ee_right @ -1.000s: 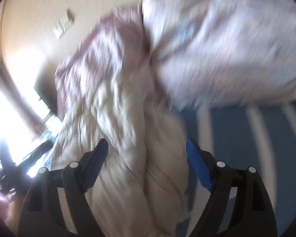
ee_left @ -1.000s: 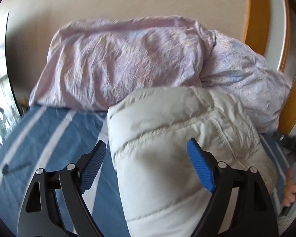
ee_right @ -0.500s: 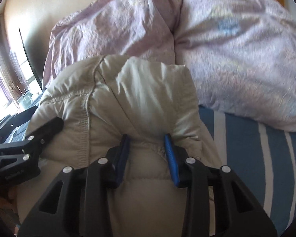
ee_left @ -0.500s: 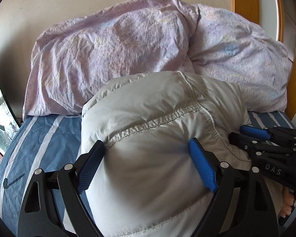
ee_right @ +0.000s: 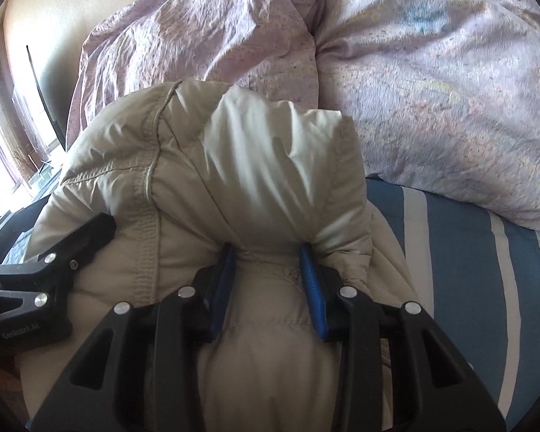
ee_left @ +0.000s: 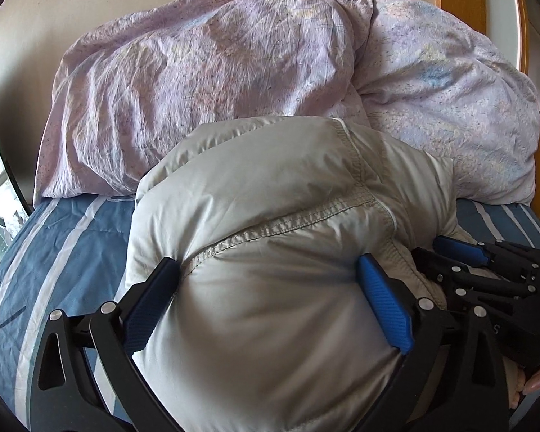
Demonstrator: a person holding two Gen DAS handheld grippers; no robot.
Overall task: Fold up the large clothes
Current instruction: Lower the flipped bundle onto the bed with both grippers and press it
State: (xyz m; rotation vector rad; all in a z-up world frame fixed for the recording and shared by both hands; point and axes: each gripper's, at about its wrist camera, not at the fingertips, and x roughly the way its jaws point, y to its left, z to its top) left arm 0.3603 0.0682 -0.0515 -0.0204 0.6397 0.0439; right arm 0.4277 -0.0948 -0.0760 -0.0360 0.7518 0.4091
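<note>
The padded jacket (ee_left: 270, 237) lies bunched on the striped bed cover (ee_left: 54, 252), directly in front of both tools and just before the lilac duvet (ee_left: 216, 72). Its bulk runs forward, away from the cameras toward the duvet. The right gripper (ee_right: 268, 280) has its jaws pressed together on a thick pinch of the jacket's near edge. The left gripper (ee_left: 270, 295) stands wide apart, one finger on each side of a puffy fold, touching it but not squeezing. The two tools sit just beside each other. I judge the left one must close before the jacket can be lifted evenly.
</note>
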